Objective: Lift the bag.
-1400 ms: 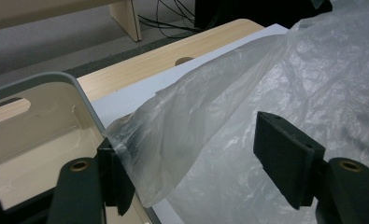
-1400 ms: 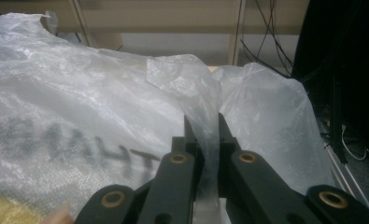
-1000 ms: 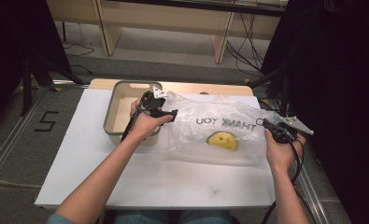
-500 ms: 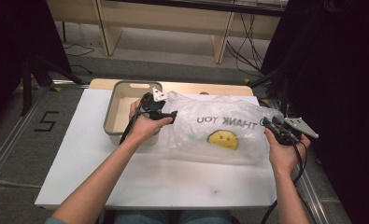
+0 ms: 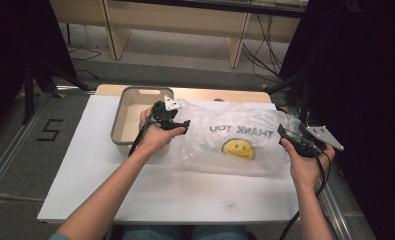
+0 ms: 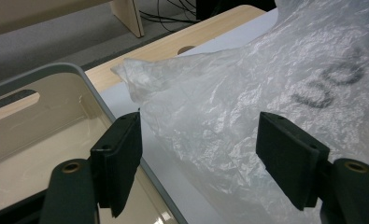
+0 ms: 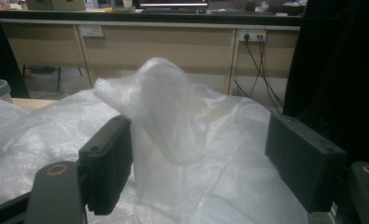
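Clear plastic bag (image 5: 235, 140), printed with a yellow smiley and reversed lettering, lies crumpled at centre frame on the white table (image 5: 135, 190) in the high view. Left gripper (image 5: 182, 127) sits at the bag's left edge, beside the grey bin (image 5: 117, 125) at upper left; right gripper (image 5: 283, 134) sits at the bag's right edge. Left gripper view: jaws stand wide apart, a fold of the bag (image 6: 229, 107) rising between them untouched, the bin (image 6: 42, 79) at lower left. Right gripper view: jaws have just been opening and stand wide, a peak of the bag (image 7: 173, 116) between them, free of both pads.
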A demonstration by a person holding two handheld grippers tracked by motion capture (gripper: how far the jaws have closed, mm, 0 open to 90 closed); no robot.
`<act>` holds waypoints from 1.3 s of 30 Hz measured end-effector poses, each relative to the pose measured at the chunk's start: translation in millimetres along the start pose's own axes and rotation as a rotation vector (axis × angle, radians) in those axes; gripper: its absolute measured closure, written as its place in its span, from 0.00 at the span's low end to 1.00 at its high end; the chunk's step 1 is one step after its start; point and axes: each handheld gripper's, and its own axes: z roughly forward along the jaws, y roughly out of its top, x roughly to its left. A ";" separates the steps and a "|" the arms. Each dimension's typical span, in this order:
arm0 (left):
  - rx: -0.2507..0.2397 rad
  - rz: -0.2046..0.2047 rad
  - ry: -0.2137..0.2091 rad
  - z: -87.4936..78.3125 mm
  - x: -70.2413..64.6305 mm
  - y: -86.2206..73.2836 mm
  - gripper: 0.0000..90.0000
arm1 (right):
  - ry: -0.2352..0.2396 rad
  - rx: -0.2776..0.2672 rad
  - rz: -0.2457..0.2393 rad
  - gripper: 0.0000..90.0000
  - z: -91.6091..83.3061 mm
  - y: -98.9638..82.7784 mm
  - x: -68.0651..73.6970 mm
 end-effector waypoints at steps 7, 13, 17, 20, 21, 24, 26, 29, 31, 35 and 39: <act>-0.008 0.002 -0.002 -2.6 -1.4 -0.7 0.35 | 0.011 0.000 -0.019 0.27 -3.9 1.2 2.8; -0.011 0.010 -0.009 -5.5 -3.6 -1.9 0.35 | 0.029 -0.047 -0.019 0.26 -12.1 6.3 2.3; -0.012 0.011 -0.008 -5.9 -4.1 -1.7 0.35 | 0.034 -0.077 -0.025 0.26 -15.0 15.2 2.9; -0.015 0.011 -0.008 -6.0 -4.3 -2.2 0.35 | 0.040 -0.078 -0.032 0.25 -15.1 18.1 4.6; -0.015 0.012 -0.008 -6.2 -4.5 -2.4 0.35 | 0.042 -0.071 -0.035 0.25 -15.3 17.7 5.2; -0.013 0.018 -0.015 -7.7 -4.8 -3.5 0.35 | 0.048 -0.060 -0.040 0.25 -15.0 13.8 6.2; -0.017 0.013 -0.015 -9.1 -5.5 -4.4 0.35 | 0.051 -0.047 -0.038 0.25 -15.1 10.2 5.8; -0.015 0.015 -0.023 -12.0 -6.2 -5.4 0.35 | 0.058 -0.033 -0.034 0.26 -15.1 5.5 4.6; -0.016 0.018 -0.024 -13.8 -7.0 -5.8 0.35 | 0.063 -0.026 -0.033 0.26 -15.9 3.7 4.9; -0.015 0.020 -0.035 -16.6 -8.1 -7.2 0.34 | 0.076 -0.021 -0.035 0.27 -17.5 1.0 6.1; -0.014 0.022 -0.038 -19.5 -8.4 -8.1 0.34 | 0.089 -0.007 -0.039 0.27 -18.5 -2.0 8.5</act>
